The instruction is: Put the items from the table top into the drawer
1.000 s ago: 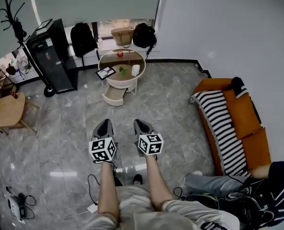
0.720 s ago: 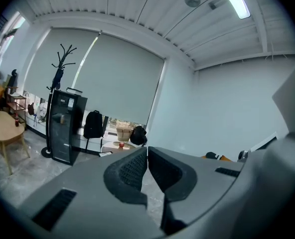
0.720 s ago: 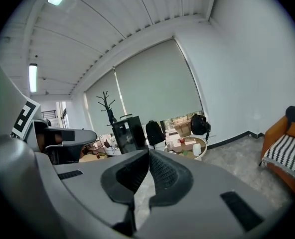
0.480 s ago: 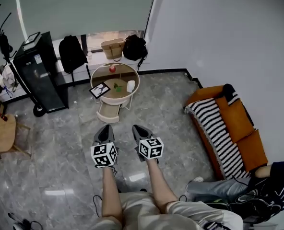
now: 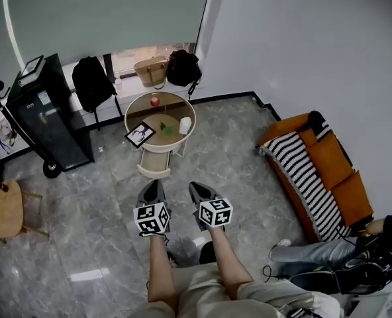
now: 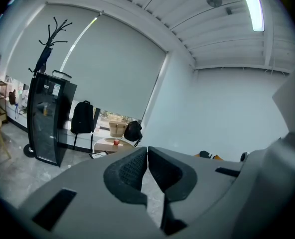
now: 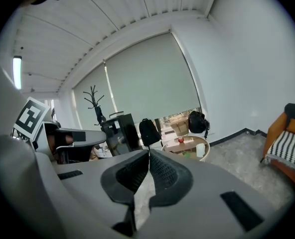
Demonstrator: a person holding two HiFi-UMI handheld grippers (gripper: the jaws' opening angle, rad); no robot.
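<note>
Across the room, a grey marbled floor [image 5: 103,197] is seen from above, with an orange sofa [image 5: 328,171] draped in a striped blanket along the right wall and a tall black cabinet [image 5: 47,114] at the left. Between them, near the window, a round worktop [image 5: 149,116] is set. Behind it, a black backpack [image 5: 90,83], a tan bag [image 5: 151,71] and a second black bag [image 5: 183,67] are lined up along the wall. Beneath the worktop's near edge, the drawer [image 5: 153,171] is pulled out; its contents cannot be made out.

Well short of the worktop, over bare floor, the left gripper [image 5: 152,192] and the right gripper [image 5: 197,189] are held side by side, both pointed towards it. In each gripper view the jaws are pressed together at the tips with nothing between them, the left gripper [image 6: 147,151] and the right gripper [image 7: 148,156] alike.

On the worktop four items are left: a tablet [image 5: 141,134] overhanging the left rim, a white cup [image 5: 185,125] at the right rim, a red apple [image 5: 155,101] at the far side, and a small green item [image 5: 163,128] near the centre.
</note>
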